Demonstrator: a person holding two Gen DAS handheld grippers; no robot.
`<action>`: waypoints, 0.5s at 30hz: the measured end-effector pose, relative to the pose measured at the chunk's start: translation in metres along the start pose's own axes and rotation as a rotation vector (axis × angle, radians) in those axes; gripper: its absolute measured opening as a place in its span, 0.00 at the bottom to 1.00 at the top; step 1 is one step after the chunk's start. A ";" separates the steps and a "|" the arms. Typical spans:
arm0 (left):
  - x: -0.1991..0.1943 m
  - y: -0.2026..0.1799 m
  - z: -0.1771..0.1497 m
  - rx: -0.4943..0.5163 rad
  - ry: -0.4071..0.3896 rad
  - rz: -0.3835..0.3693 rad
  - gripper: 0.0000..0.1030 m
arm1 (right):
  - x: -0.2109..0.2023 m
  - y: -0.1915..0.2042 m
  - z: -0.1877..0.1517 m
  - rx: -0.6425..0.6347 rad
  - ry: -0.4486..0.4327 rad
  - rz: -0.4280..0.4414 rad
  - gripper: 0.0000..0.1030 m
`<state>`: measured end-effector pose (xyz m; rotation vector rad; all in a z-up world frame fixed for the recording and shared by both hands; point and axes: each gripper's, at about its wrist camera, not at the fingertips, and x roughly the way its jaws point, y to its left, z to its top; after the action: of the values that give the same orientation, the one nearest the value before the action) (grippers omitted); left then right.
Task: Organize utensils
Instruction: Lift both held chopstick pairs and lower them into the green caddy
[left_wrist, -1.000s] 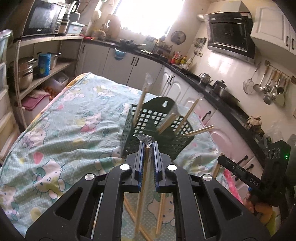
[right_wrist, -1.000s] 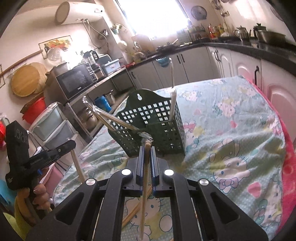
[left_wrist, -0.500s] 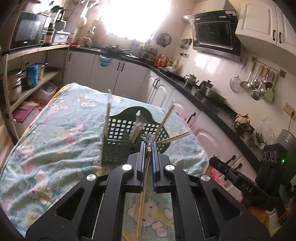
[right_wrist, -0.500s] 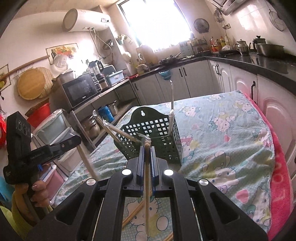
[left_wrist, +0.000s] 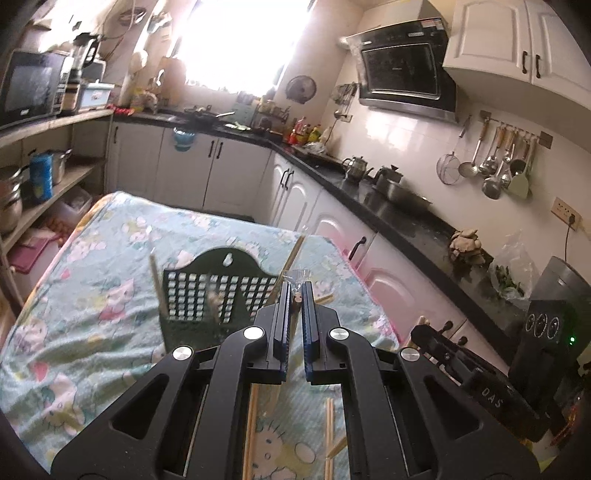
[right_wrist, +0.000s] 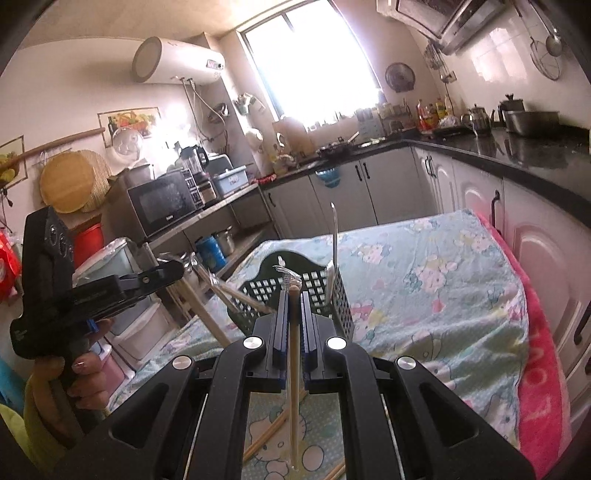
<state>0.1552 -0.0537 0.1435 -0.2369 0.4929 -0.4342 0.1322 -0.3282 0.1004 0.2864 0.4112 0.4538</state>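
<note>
A dark green lattice basket (left_wrist: 207, 295) stands on the cartoon-print tablecloth (left_wrist: 110, 332), with several wrapped wooden chopsticks (left_wrist: 157, 284) leaning in it. My left gripper (left_wrist: 295, 295) is shut on a wrapped chopstick pair (left_wrist: 275, 391) that hangs down, just in front of and above the basket. In the right wrist view the basket (right_wrist: 340, 306) lies ahead, and my right gripper (right_wrist: 294, 295) is shut on another chopstick pair (right_wrist: 294, 369), held upright. The left gripper (right_wrist: 177, 267) shows at the left with its stick (right_wrist: 207, 317) slanting down.
Loose chopsticks (left_wrist: 251, 424) lie on the cloth below the grippers. A pink towel (right_wrist: 543, 369) covers the table's right edge. White cabinets and a black counter (left_wrist: 406, 221) run close along the right. Shelves with pots and a microwave (right_wrist: 162, 203) stand at the left.
Both grippers have risen and drawn back with their chopsticks still held. The basket now sits lower and farther off in both views.
</note>
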 end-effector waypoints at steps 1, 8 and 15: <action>0.001 -0.002 0.003 0.006 -0.005 -0.003 0.01 | -0.001 0.001 0.002 -0.002 -0.009 0.001 0.06; 0.010 -0.014 0.026 0.046 -0.035 -0.015 0.01 | -0.004 0.001 0.012 0.002 -0.052 -0.001 0.06; 0.010 -0.020 0.051 0.064 -0.093 -0.016 0.01 | -0.004 -0.003 0.021 0.022 -0.078 -0.014 0.06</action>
<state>0.1820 -0.0698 0.1891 -0.1980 0.3858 -0.4517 0.1396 -0.3360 0.1193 0.3211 0.3418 0.4236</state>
